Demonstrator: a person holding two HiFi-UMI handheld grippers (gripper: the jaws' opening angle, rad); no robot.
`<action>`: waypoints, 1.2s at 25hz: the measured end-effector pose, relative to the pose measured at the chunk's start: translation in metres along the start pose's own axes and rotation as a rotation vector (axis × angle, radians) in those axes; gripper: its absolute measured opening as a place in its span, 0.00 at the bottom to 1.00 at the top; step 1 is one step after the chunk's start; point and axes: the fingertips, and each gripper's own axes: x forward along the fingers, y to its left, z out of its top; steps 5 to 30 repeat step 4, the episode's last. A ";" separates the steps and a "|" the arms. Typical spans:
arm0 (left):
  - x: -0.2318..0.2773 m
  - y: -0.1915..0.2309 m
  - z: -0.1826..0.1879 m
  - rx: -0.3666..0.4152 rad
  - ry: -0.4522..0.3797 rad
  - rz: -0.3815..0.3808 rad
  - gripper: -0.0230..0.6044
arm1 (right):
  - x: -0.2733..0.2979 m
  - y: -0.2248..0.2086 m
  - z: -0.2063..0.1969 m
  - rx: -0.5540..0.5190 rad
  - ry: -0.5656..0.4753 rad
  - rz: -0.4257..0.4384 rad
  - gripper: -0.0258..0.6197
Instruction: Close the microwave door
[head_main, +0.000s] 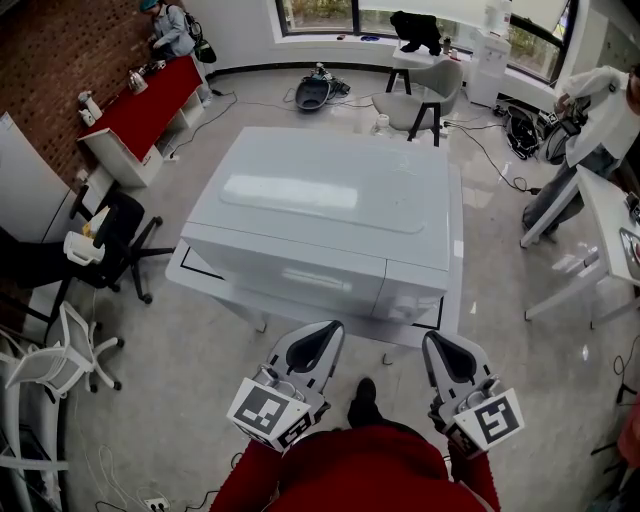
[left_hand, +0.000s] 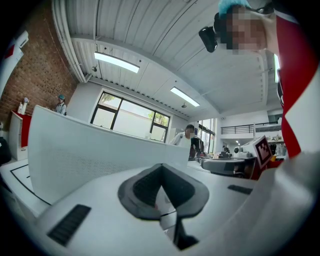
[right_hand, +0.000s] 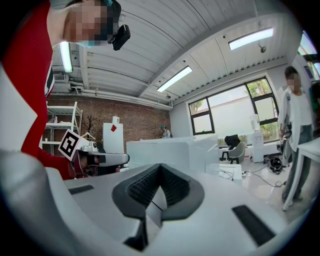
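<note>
Our left fingers (head_main: 312, 350) and right fingers (head_main: 452, 358) are pressed together on nothing. Just ahead of them, a boxy white microwave (head_main: 320, 200) sits on the white desk (head_main: 190, 272). Its front door (head_main: 285, 268) already looks flush, so we judge the closing essentially done.

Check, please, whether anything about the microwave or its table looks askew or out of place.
Nothing stands out. The microwave sits squarely on the white table, its door looks flush with the front, and the left gripper and right gripper hang shut and empty, clear of it.
</note>
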 end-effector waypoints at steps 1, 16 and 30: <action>0.000 0.000 -0.001 0.000 0.001 0.000 0.05 | 0.000 0.000 -0.001 0.000 0.001 0.001 0.06; 0.000 -0.001 -0.002 0.001 0.006 -0.001 0.05 | 0.000 0.001 -0.002 0.002 0.004 0.004 0.06; 0.000 -0.001 -0.002 0.001 0.006 -0.001 0.05 | 0.000 0.001 -0.002 0.002 0.004 0.004 0.06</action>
